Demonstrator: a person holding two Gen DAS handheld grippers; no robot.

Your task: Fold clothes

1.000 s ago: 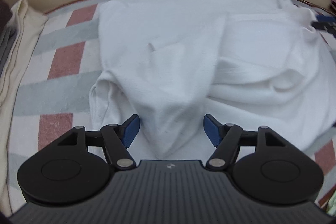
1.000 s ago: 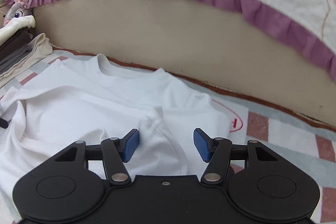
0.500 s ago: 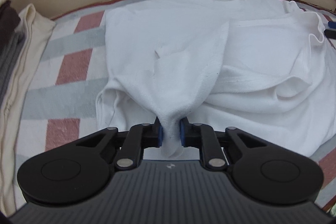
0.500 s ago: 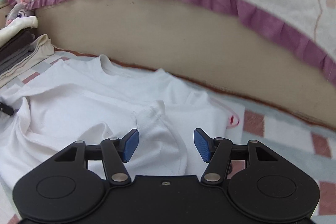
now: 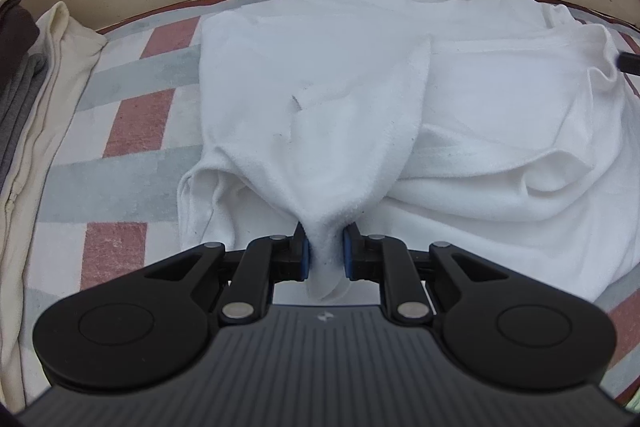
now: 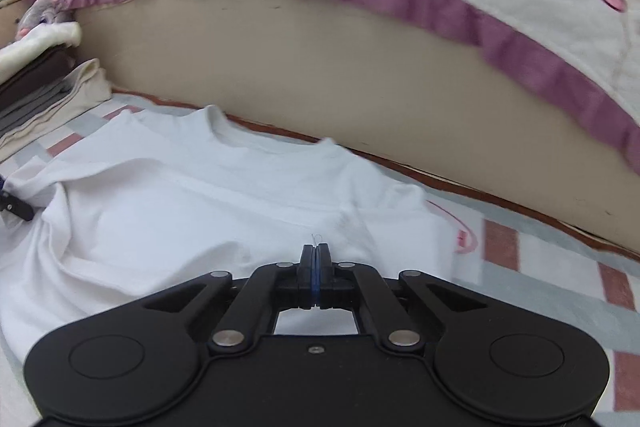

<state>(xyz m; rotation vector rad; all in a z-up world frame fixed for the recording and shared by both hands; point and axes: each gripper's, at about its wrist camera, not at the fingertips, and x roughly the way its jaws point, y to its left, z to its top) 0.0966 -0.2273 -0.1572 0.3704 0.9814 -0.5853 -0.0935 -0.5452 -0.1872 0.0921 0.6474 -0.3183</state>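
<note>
At the far left a stack of folded clothes (image 5: 24, 99) is sitting by the edge of the checked bed cover (image 5: 132, 155), cream and grey layers one on another. Beside it, the white T-shirt (image 5: 500, 107) is lying spread on that cover, collar toward the beige bed frame (image 6: 320, 67), with its left side already gathered up. The left gripper (image 5: 325, 255) is pinching a bunched fold of the shirt, jaws clamped on the cloth, which is puckering to a point between the pads. The right gripper (image 6: 316, 269) is sitting over the shirt's right side with jaws fully together; whether any cloth is caught between them I cannot tell, only a thin stray thread is showing at the tips.

The shirt is looking light, soft and limp, a fleecy knit that is sagging wherever it is not held, so it will probably be draping and slipping unless it is taken at a hem, seam or bunched fold, not a single layer.

No brand, label or readable writing is showing; only a small red mark (image 6: 462, 239) on the cover beside the shirt, too small to make out.
</note>
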